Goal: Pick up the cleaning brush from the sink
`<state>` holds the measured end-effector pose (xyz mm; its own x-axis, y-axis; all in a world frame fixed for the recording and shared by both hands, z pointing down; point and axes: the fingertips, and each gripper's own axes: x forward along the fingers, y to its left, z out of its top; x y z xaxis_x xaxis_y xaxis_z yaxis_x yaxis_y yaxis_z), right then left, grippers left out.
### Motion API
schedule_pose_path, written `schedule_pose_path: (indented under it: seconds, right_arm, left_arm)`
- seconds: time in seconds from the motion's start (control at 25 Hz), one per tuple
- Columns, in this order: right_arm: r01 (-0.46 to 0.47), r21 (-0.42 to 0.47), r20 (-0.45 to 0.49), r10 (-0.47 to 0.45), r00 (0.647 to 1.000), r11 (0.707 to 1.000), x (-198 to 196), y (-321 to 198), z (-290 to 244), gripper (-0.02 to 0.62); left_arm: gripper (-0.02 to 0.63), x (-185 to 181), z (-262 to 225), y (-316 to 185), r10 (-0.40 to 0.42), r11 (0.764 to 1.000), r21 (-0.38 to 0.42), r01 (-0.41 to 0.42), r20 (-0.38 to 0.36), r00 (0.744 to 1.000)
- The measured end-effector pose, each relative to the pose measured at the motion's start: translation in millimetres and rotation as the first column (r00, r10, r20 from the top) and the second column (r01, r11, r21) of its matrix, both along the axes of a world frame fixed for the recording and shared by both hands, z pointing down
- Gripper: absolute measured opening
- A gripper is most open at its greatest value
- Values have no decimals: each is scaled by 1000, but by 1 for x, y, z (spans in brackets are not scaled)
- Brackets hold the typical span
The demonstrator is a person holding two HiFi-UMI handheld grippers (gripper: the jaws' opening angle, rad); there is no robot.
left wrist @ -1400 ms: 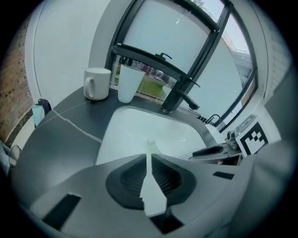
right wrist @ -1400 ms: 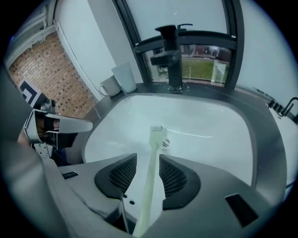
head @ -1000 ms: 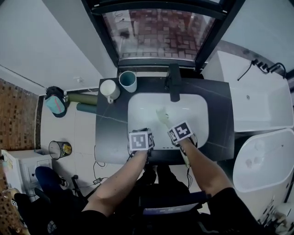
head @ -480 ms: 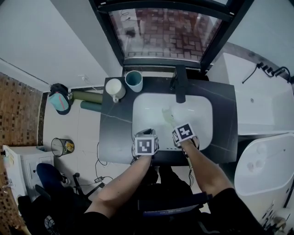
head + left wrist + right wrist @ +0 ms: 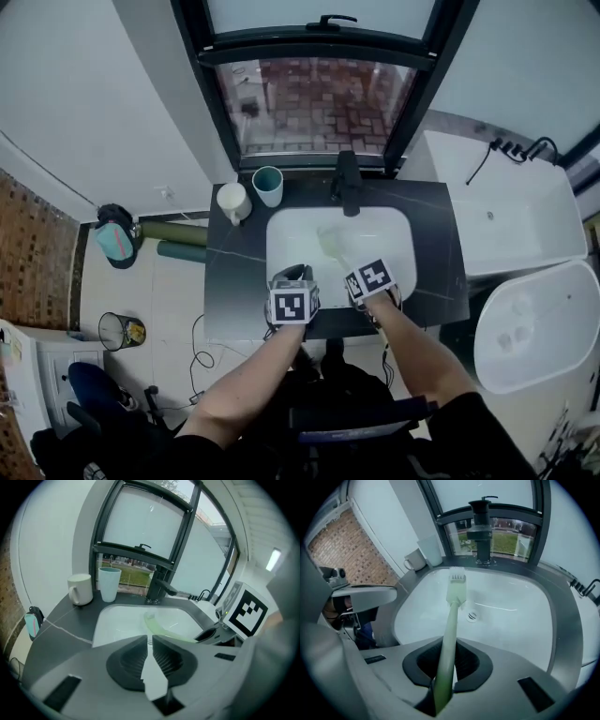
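The pale green cleaning brush (image 5: 457, 581) hangs over the white sink (image 5: 520, 620), bristle head toward the faucet. My right gripper (image 5: 449, 644) is shut on its handle, the pads pressing both sides. In the head view the brush (image 5: 333, 246) slants up-left from the right gripper (image 5: 354, 272) above the basin. My left gripper (image 5: 149, 639) hovers over the sink's near edge, shut with nothing between its pads. From the left gripper view the brush (image 5: 161, 630) curves across the basin just ahead.
A black faucet (image 5: 348, 183) stands at the back of the sink. A white mug (image 5: 232, 200) and a teal cup (image 5: 267, 185) sit on the dark counter (image 5: 225, 281) at the back left. The drain (image 5: 472, 616) lies below the brush. A window is behind.
The right gripper has closed on the brush handle and lifted the brush off the basin floor. Both grippers have risen, and the head view now takes in more of the window.
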<state>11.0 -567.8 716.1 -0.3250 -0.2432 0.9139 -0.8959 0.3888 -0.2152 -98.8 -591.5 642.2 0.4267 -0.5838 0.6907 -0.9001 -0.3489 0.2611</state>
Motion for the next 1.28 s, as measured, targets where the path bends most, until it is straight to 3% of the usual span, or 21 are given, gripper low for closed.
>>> schedule_pose_path:
  seconds: [0.16, 0.36, 0.56, 0.72, 0.88, 1.08, 1.28]
  right_arm:
    - [-5, 92, 50, 1, 999, 996, -2, 22, -40, 12]
    - [-9, 196, 106, -12, 994, 981, 28, 66, -84, 12]
    - [6, 339, 177, -70, 982, 941, 67, 118, -142, 12]
    - [-3, 423, 225, -102, 969, 906, 91, 169, -179, 12]
    - [-54, 480, 295, -103, 950, 876, 93, 226, -220, 12]
    - [-109, 557, 314, -87, 945, 823, 75, 302, -253, 12]
    - [-194, 615, 349, -42, 936, 764, 53, 366, -268, 12]
  left_arm:
    - [26, 9, -40, 17, -11, 994, 105, 14, -33, 999]
    - [3, 39, -92, 71, -17, 977, 211, 30, -65, 998]
    - [2, 85, -154, 141, 5, 916, 402, 11, -39, 999]
    - [0, 104, -188, 198, -47, 874, 481, 64, -48, 998]
    - [0, 97, -218, 252, -48, 837, 543, 76, -65, 997]
    - [0, 64, -234, 323, -22, 822, 567, 48, -53, 998]
    - [0, 28, -236, 387, 15, 790, 613, 6, -28, 999]
